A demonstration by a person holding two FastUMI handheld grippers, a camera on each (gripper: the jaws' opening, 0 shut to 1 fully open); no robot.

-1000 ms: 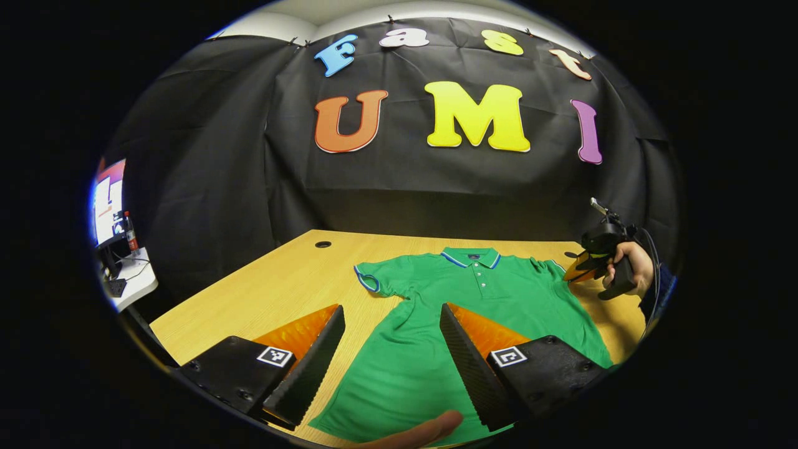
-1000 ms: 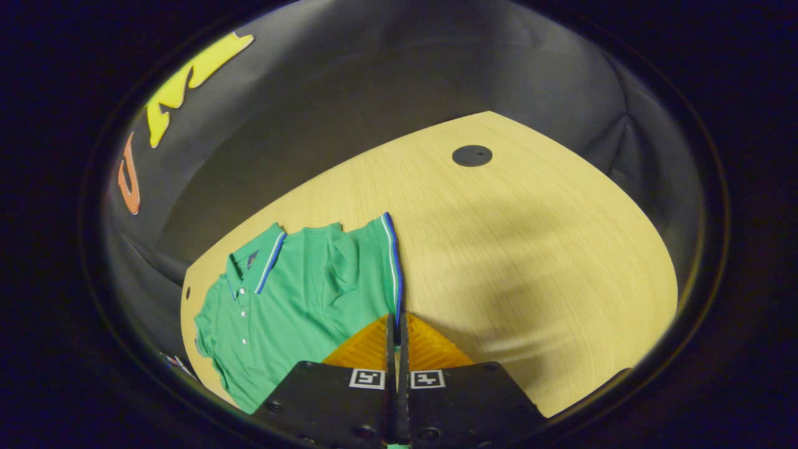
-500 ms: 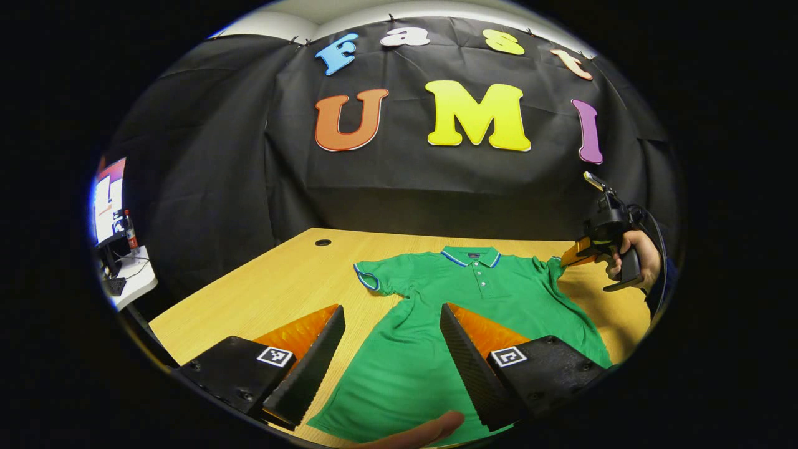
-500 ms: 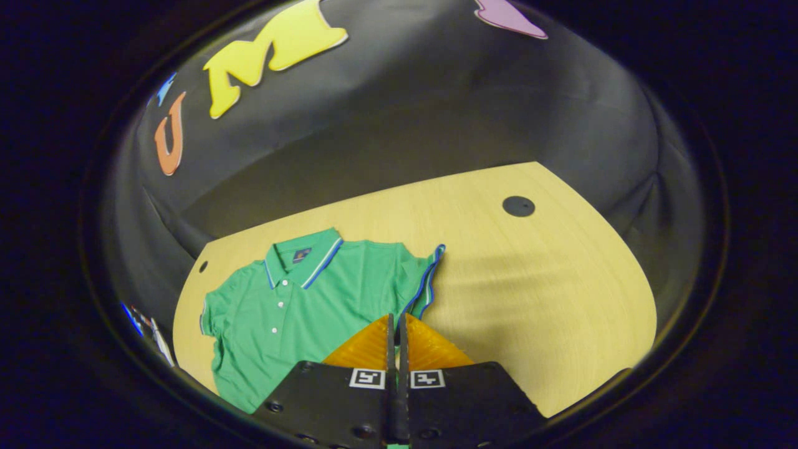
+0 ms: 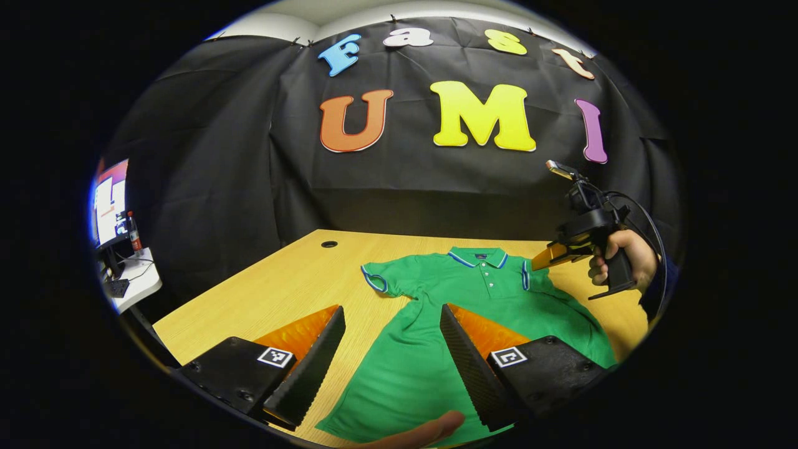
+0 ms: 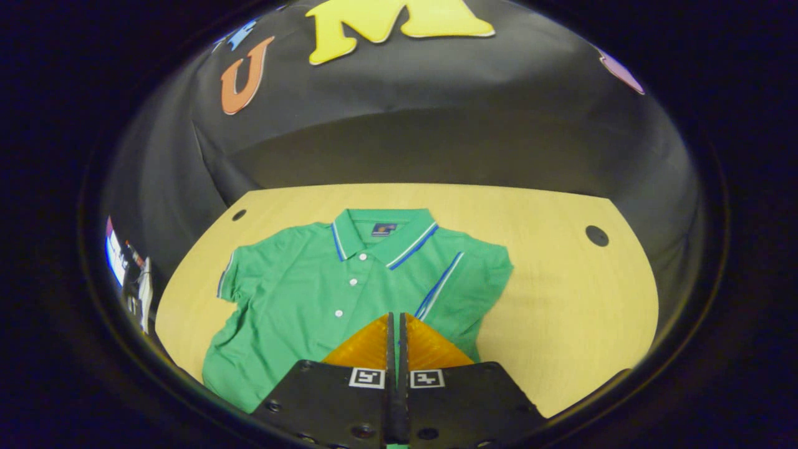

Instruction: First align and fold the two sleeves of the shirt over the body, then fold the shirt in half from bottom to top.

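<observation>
We saw the left gripper view look low from the table's [image 5: 274,293] near edge toward the far wall; the right gripper view looked down from higher; both shared the shirt [image 5: 461,312].

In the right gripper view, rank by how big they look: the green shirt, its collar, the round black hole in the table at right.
1. Green shirt, by far the largest.
2. Collar.
3. Black hole, smallest.
All lie on the table at similar depth, so the order is safe.
</observation>
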